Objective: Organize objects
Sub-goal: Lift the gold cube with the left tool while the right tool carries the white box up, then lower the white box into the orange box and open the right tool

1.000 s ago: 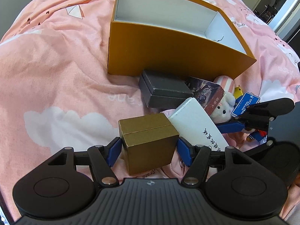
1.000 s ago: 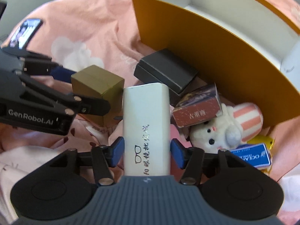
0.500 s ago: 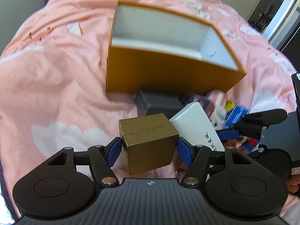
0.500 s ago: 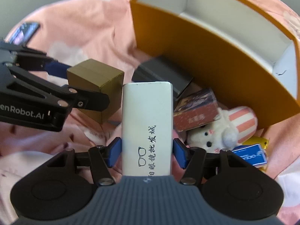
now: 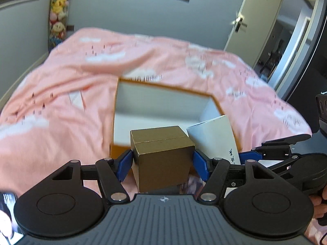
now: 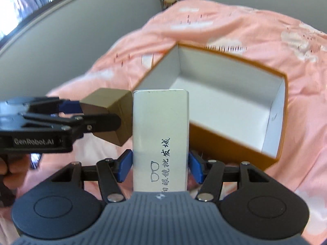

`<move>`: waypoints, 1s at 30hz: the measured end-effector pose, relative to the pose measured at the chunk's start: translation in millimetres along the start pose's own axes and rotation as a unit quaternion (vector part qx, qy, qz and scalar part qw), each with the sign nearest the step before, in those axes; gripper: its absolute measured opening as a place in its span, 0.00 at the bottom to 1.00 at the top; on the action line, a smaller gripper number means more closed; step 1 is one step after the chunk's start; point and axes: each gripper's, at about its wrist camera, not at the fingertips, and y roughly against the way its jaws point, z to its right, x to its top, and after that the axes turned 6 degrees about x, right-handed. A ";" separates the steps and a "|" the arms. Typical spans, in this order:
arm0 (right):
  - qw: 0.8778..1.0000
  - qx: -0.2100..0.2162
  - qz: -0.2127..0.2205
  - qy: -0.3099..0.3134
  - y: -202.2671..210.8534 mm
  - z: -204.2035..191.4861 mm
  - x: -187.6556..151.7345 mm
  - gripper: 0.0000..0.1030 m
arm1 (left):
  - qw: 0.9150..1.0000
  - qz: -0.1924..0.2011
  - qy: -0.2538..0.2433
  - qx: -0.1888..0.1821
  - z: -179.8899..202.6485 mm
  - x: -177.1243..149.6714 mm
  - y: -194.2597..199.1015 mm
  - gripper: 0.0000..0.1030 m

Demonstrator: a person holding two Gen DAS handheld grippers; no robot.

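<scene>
Both grippers are now riding higher than a second ago, with the small boxes and plush toy that lay in front of the big box no longer showing and the far wall and door coming into sight. The left gripper [image 5: 162,160] is grasping a small olive-gold cardboard cube box [image 5: 161,155], its blue fingers [image 5: 125,161] pressing on the box's two sides and holding it clear of the bed. The right gripper [image 6: 160,164] is clenching a tall white rectangular case with black printed characters [image 6: 160,134], upright between its blue fingers [image 6: 193,166]. The two held things are hanging just beside each other, in front of the large open orange cardboard box with a white inside [image 6: 235,134], which is resting on the pink bedspread with white cloud prints [image 5: 61,102]. A person's hand [image 6: 12,171] is gripping the left gripper's handle.
</scene>
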 end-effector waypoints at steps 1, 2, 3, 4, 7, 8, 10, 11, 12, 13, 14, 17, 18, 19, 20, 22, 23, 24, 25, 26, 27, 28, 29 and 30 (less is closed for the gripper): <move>1.000 0.004 0.007 -0.003 2.7 0.9 6.3 0.59 | 1.000 0.008 0.002 -0.001 0.1 5.4 0.0 0.72; 1.000 0.006 0.015 -0.008 4.7 2.8 13.1 0.59 | 1.000 0.016 0.004 -0.002 -0.2 10.8 -0.8 0.71; 1.000 0.007 0.021 -0.011 6.2 4.7 19.7 0.59 | 1.000 0.022 0.006 -0.002 -0.9 16.3 -2.3 0.71; 0.999 0.006 0.028 -0.013 7.3 6.2 25.5 0.59 | 1.000 0.027 0.008 -0.001 -1.6 21.2 -4.1 0.71; 0.998 -0.004 0.052 -0.024 7.4 15.0 44.9 0.59 | 0.999 0.039 0.016 0.000 -6.7 35.4 -11.1 0.71; 0.998 -0.005 0.059 -0.030 7.1 19.6 52.5 0.59 | 0.999 0.041 0.018 0.001 -9.0 40.0 -13.8 0.71; 0.996 -0.002 0.073 -0.046 5.0 29.7 66.9 0.59 | 0.999 0.045 0.020 0.001 -14.4 50.1 -19.2 0.71; 0.995 0.000 0.079 -0.056 3.5 35.5 75.9 0.59 | 0.999 0.047 0.020 0.000 -17.5 54.8 -22.1 0.71; 0.994 0.002 0.086 -0.067 0.5 41.5 83.6 0.59 | 0.999 0.048 0.019 0.000 -20.3 59.8 -25.5 0.71; 0.993 0.003 0.091 -0.079 -3.0 47.7 90.5 0.59 | 0.999 0.048 0.018 0.000 -23.1 64.3 -29.4 0.71; 0.991 0.004 0.095 -0.092 -6.7 55.6 96.8 0.59 | 0.999 0.048 0.016 0.000 -26.2 68.1 -33.4 0.71; 0.987 0.005 0.097 -0.131 -29.5 74.5 113.4 0.59 | 0.999 0.041 0.008 -0.001 -34.2 77.1 -47.6 0.71; 0.986 0.005 0.093 -0.141 -39.2 78.8 116.7 0.59 | 0.999 0.036 0.003 0.000 -36.1 79.5 -53.4 0.71; 0.985 0.005 0.085 -0.150 -49.8 83.2 119.2 0.59 | 0.999 0.032 -0.004 0.001 -37.9 81.1 -58.5 0.71; 0.985 0.007 0.072 -0.159 -63.3 86.8 120.5 0.59 | 1.000 0.028 -0.008 0.003 -39.1 82.4 -63.8 0.71; 0.983 0.014 0.043 -0.178 -89.9 92.0 118.0 0.59 | 1.000 0.020 -0.010 0.007 -41.9 83.9 -72.8 0.71; 0.981 0.020 0.026 -0.190 -105.6 95.8 116.4 0.59 | 1.000 0.018 -0.008 0.007 -43.5 84.8 -76.4 0.71; 0.979 0.023 0.010 -0.201 -118.2 98.3 113.2 0.59 | 1.000 0.018 -0.006 0.006 -45.5 85.9 -79.4 0.71; 0.977 0.027 -0.008 -0.213 -133.3 101.8 111.0 0.59 | 1.000 0.018 -0.004 0.006 -47.1 87.1 -82.0 0.71; 0.974 0.032 -0.021 -0.224 -146.2 105.9 110.2 0.59 | 1.000 0.018 -0.002 0.007 -48.2 88.1 -84.5 0.71; 0.971 0.036 -0.032 -0.234 -157.2 107.3 107.6 0.59 | 1.000 0.018 -0.002 0.008 -49.2 89.3 -87.0 0.71; 0.969 0.038 -0.041 -0.242 -167.5 108.8 106.4 0.59 | 1.000 0.018 -0.004 0.009 -49.4 90.7 -89.9 0.71; 0.966 0.041 -0.051 -0.251 -177.0 110.1 105.8 0.59 | 1.000 0.018 -0.006 0.011 -49.6 91.2 -92.3 0.71; 0.963 0.045 -0.059 -0.261 -186.3 111.8 105.8 0.59 | 1.000 0.018 -0.006 0.011 -50.2 91.9 -94.6 0.71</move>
